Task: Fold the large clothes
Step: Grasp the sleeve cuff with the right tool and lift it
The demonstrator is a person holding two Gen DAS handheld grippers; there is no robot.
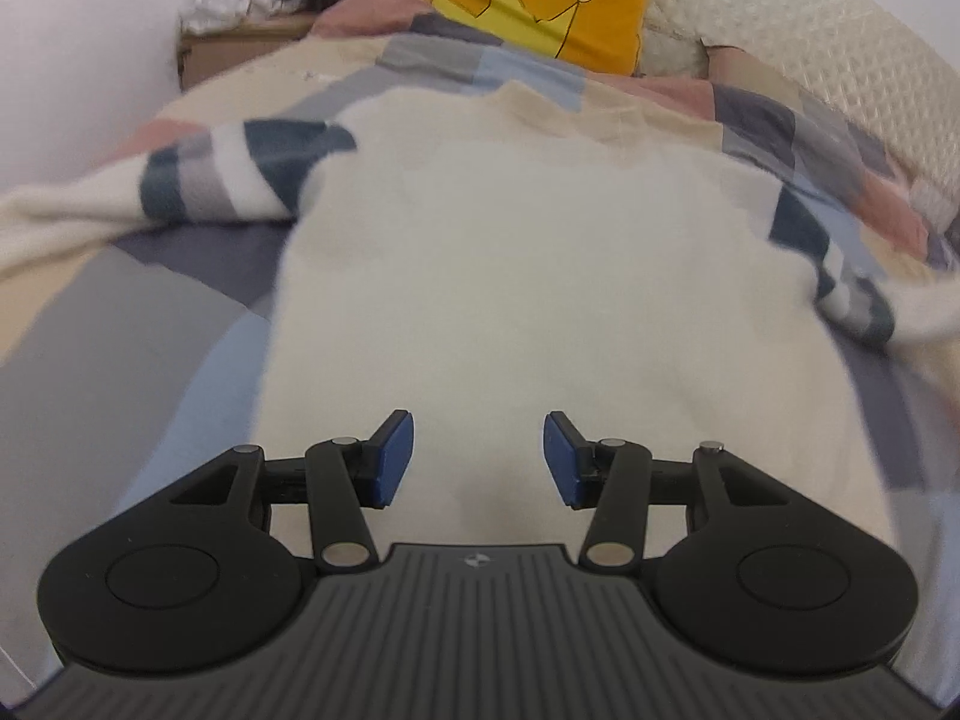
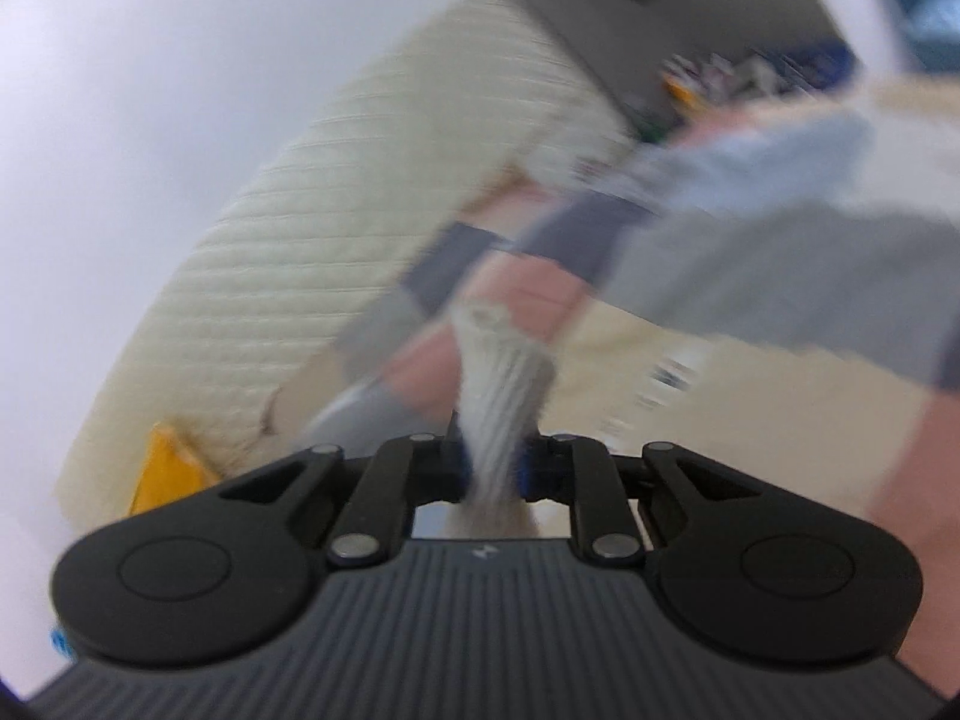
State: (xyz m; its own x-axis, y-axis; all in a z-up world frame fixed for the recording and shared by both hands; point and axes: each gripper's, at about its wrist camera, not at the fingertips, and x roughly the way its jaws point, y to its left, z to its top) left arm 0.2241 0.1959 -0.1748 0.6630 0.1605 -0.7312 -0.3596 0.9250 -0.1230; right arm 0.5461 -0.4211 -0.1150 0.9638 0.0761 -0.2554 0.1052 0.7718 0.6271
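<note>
Patchwork bedspread (image 1: pixel 180 324) underneath. Cream sweater (image 1: pixel 480 276) spread flat, centre to 12 o'clock of your left gripper (image 1: pixel 478 459), jaws apart, empty. Right gripper (image 2: pixel 492 468) clamped on ribbed cuff (image 2: pixel 501 372). Knit soft, light, stretchy, likely sags: grip ribbed edges and hem.

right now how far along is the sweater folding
Barely started. The cream sweater lies spread on the patchwork bedspread, striped sleeve still out. In hand: the right gripper is clamped on a ribbed cuff. The left gripper hovers open. Every fold is left.
</note>
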